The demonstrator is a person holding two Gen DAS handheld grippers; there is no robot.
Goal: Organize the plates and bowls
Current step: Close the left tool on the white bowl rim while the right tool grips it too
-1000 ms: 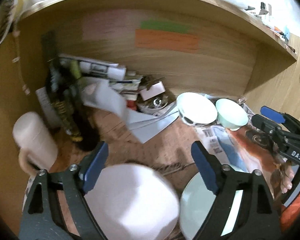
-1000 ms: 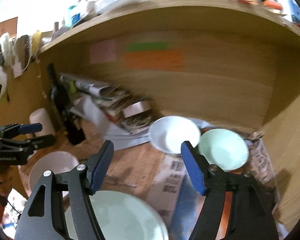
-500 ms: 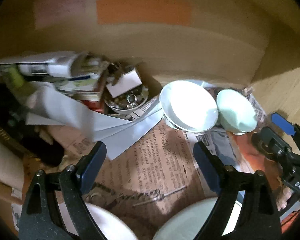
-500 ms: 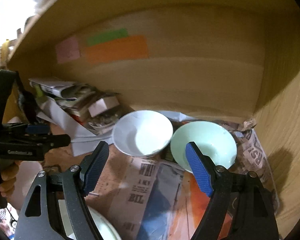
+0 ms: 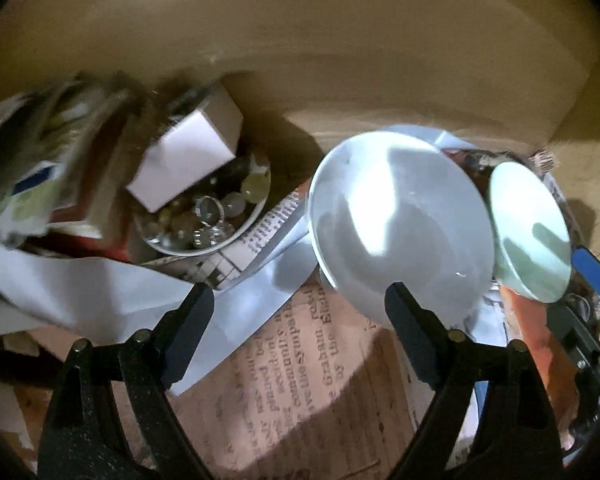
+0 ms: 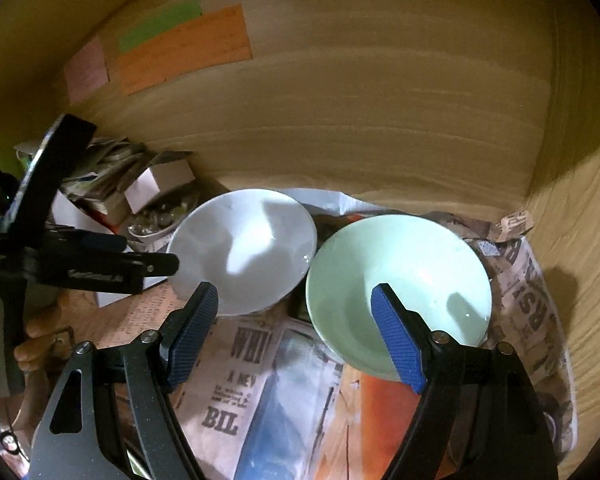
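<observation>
Two bowls sit side by side at the back of a wooden shelf lined with newspaper (image 6: 244,364), apparently parked there out of the way. The round white ceramic bowl (image 6: 242,250) lies at about 11 o'clock in the right wrist view, and the round pale green ceramic bowl (image 6: 398,292) at 1 o'clock, their rims nearly touching. The right gripper (image 6: 296,332) hangs with its fingers spread wide and empty, its right finger over the green bowl's near rim, seemingly lining up a grasp. The left gripper (image 5: 300,320) is likewise wide apart and holds nothing, facing the white bowl (image 5: 400,220). A small dish of beads (image 5: 208,216) sits at 10 o'clock
</observation>
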